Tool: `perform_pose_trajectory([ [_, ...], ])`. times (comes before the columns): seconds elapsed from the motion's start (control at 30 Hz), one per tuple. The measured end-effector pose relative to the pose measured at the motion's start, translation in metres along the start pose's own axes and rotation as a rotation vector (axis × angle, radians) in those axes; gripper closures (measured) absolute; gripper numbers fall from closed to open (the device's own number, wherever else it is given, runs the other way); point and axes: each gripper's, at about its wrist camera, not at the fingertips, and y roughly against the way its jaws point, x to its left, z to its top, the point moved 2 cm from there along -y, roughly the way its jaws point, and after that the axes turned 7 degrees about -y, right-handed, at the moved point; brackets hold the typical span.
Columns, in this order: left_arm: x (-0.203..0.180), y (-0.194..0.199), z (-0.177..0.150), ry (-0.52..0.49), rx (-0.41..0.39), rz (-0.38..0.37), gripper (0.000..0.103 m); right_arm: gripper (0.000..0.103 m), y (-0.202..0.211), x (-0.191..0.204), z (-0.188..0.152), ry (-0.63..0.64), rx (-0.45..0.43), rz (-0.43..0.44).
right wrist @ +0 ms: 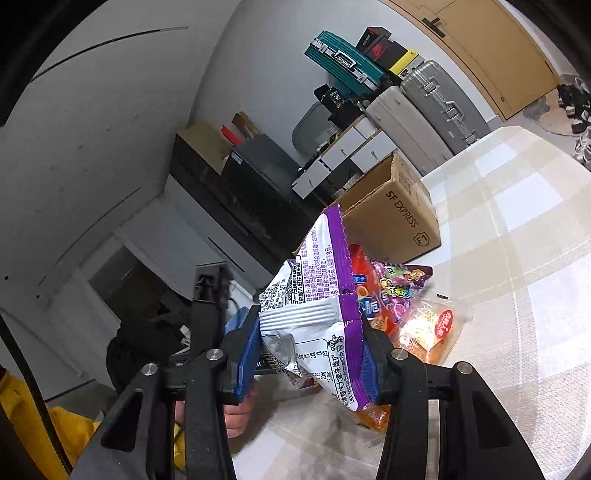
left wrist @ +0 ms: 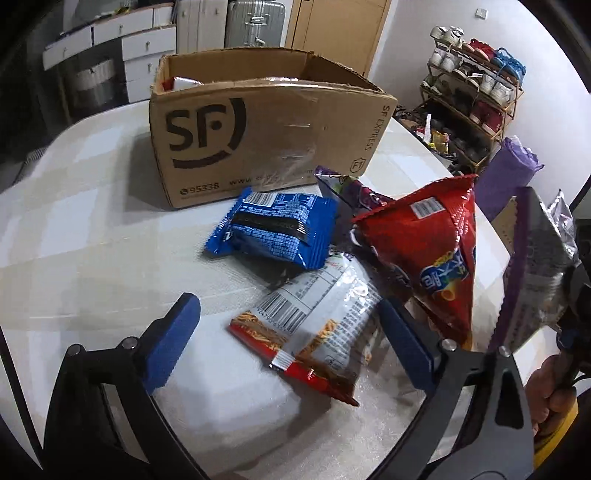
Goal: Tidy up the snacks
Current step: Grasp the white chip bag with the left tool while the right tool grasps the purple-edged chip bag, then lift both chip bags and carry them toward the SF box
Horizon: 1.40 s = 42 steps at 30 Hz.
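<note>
My desk [left wrist: 92, 229] wears a pale checked cover; suitcases [left wrist: 255, 22], white drawers [left wrist: 147, 48] and a shoe rack [left wrist: 476, 99] line the room behind it. My left hand-held gripper [left wrist: 291, 339] hangs wide open around a noodle packet [left wrist: 314, 321], pads clear of it. My right hand-held gripper [right wrist: 310, 358] pinches a purple-and-white snack bag [right wrist: 317, 306]. The cardboard box [left wrist: 266, 136] hides most of its contents, and the snack pile partly hides a purple packet [left wrist: 351, 184].

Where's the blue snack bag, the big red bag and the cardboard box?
blue snack bag [left wrist: 275, 230]: left wrist view, middle of its back.
red bag [left wrist: 430, 258]: left wrist view, its front.
cardboard box [left wrist: 266, 140]: left wrist view, printed side wall.
</note>
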Motion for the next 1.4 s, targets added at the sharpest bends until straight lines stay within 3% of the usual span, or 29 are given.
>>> perform_pose_trajectory([
  [0.07, -0.001, -0.005, 0.002, -0.015, 0.028, -0.023, 0.009, 0.056, -0.001, -0.001, 0.001, -0.002, 0.003, 0.005],
  [0.27, -0.019, -0.019, 0.003, -0.154, 0.08, 0.014, 0.01, 0.056, -0.001, -0.002, 0.001, -0.014, 0.005, 0.015],
  [0.37, -0.023, -0.021, 0.002, -0.184, 0.091, 0.006, 0.014, 0.056, -0.001, -0.003, 0.001, -0.02, 0.006, 0.015],
  [0.47, -0.024, -0.017, 0.001, -0.199, 0.102, -0.011, 0.028, 0.056, 0.0, -0.003, 0.0, -0.025, 0.005, 0.018],
  [0.63, -0.032, -0.005, -0.01, -0.232, 0.075, -0.01, 0.031, 0.056, 0.001, -0.003, 0.0, -0.032, 0.003, 0.019],
  [0.9, -0.029, 0.02, -0.03, -0.171, 0.032, -0.019, 0.033, 0.056, 0.001, -0.003, 0.0, -0.04, -0.002, 0.019],
  [1.4, -0.012, 0.089, -0.072, -0.052, -0.028, 0.057, 0.033, 0.056, 0.0, 0.003, -0.003, -0.007, 0.002, -0.01],
])
